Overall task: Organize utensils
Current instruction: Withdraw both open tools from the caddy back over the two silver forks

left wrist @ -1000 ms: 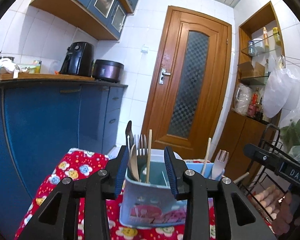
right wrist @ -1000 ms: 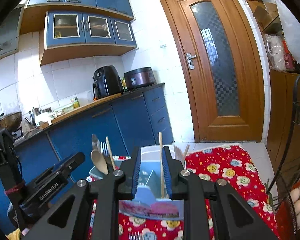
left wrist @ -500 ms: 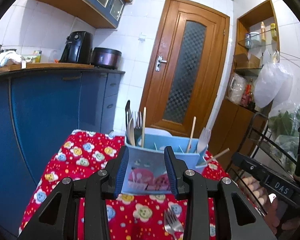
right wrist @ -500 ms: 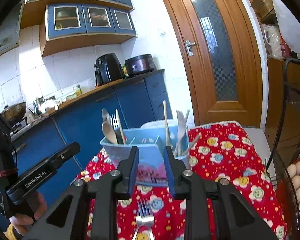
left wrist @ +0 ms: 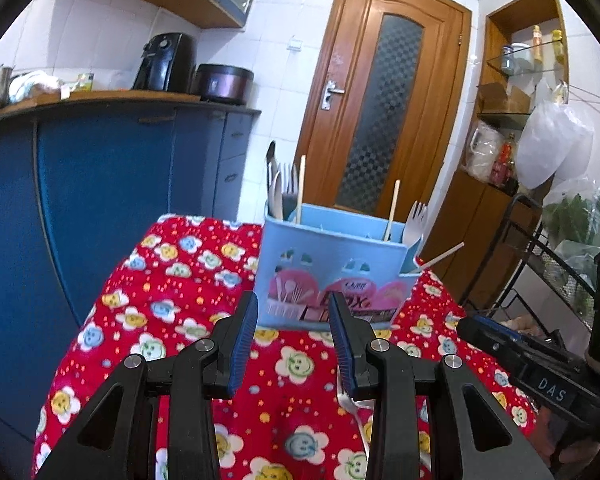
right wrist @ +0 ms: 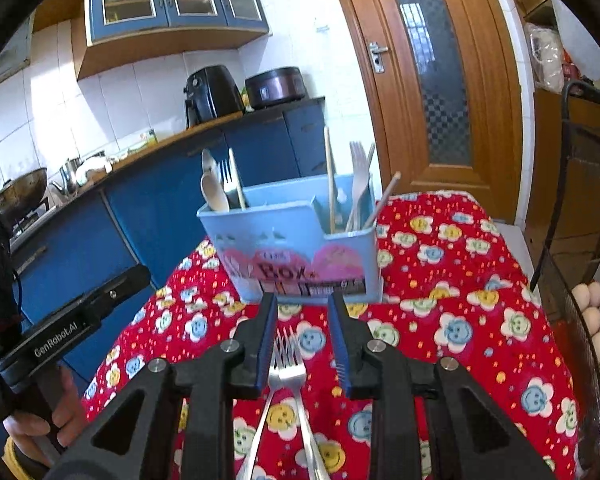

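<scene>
Blue kitchen cabinets [left wrist: 100, 184] and a wooden door [left wrist: 384, 104] stand behind a table under a red flowered cloth [right wrist: 440, 288]. On it sits a light blue utensil box [right wrist: 296, 248], holding spoons, forks and chopsticks upright. Two metal forks [right wrist: 286, 364] lie on the cloth in front of it, crossing. The right gripper [right wrist: 302, 344] hovers over their tines, jaws parted and gripping nothing. The left gripper [left wrist: 294, 344] also hangs unclenched and empty near the box.

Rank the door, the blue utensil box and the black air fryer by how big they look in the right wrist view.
1. Door, largest.
2. Utensil box, though it sits much nearer the camera.
3. Air fryer, smallest, but farther off.
</scene>
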